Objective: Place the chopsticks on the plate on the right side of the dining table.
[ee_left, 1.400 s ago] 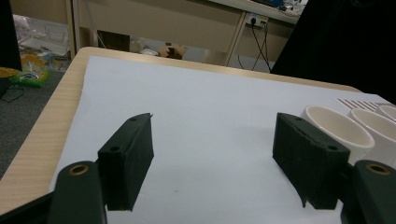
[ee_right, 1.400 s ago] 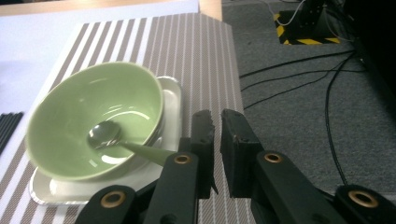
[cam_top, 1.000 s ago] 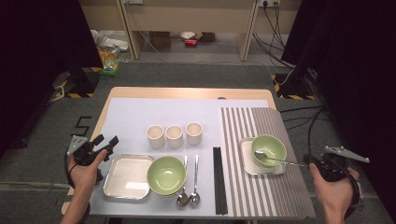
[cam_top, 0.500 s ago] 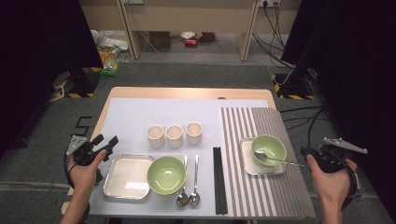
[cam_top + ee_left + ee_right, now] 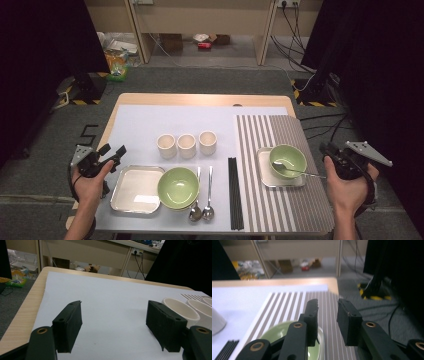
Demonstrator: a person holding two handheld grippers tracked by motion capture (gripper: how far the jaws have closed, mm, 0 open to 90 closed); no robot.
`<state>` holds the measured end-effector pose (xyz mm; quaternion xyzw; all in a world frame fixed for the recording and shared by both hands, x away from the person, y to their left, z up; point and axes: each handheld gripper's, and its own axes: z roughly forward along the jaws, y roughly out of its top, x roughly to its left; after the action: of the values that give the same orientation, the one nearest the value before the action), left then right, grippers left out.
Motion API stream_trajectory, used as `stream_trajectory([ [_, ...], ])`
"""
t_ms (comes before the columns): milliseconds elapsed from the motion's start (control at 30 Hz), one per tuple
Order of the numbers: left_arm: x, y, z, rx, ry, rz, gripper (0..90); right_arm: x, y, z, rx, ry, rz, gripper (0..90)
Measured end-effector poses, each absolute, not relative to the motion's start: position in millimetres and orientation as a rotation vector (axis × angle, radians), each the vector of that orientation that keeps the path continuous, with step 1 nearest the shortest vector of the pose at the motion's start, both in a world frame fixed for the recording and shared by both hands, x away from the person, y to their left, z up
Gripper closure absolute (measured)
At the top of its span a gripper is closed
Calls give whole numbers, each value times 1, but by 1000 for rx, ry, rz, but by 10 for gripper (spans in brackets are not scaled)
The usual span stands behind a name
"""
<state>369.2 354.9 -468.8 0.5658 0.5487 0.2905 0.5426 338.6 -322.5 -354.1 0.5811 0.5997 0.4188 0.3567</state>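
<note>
My right gripper [image 5: 334,156], at the frame's right, had just opened its jaws empty beside the spoon [image 5: 299,172] in the small green bowl [image 5: 288,161]; my left gripper [image 5: 111,153] gaped wide, empty.

High view hung above the person's side, looking forward and down over the whole table [image 5: 200,100]. Left gripper view sat low at the table's left, facing across the white mat [image 5: 112,297]. Right gripper view skimmed the striped mat [image 5: 287,302]; the high view showed both mats.
</note>
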Motion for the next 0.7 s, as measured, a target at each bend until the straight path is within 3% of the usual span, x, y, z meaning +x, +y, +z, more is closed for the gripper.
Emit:
stream_trajectory([
  [300,369,355,-468,1346,1301,692,280,342,-304,-348,1424,1541,1127,657],
  [700,369,356,-468,1348,1301,697,281,355,-275,-342,1401,1619,1137,662],
])
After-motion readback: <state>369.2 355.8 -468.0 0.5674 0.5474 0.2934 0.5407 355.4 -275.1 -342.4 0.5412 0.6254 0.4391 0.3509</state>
